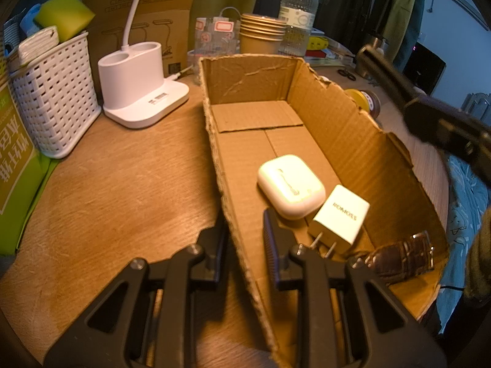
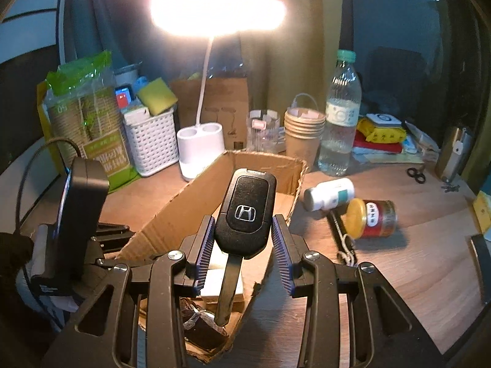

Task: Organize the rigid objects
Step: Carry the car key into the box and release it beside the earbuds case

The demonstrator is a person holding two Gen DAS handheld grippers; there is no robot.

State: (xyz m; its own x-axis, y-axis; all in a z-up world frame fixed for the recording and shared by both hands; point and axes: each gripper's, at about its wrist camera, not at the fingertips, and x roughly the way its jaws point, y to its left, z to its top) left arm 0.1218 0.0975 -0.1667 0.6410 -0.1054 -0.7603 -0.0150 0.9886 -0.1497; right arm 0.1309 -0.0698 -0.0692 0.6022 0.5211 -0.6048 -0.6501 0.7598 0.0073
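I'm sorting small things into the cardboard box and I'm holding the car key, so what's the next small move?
Probably lower the right gripper and release the car key into the cardboard box; it hangs clamped above the box, which the left gripper pinches by its wall.

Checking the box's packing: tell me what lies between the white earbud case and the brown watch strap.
The white wall charger lies between the earbud case and the watch strap, inside the cardboard box. The left wrist view shows it.

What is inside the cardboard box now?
The box holds a white earbud case, a white charger with its prongs showing, and a brown watch. The near corner of the box floor is covered by the left tool.
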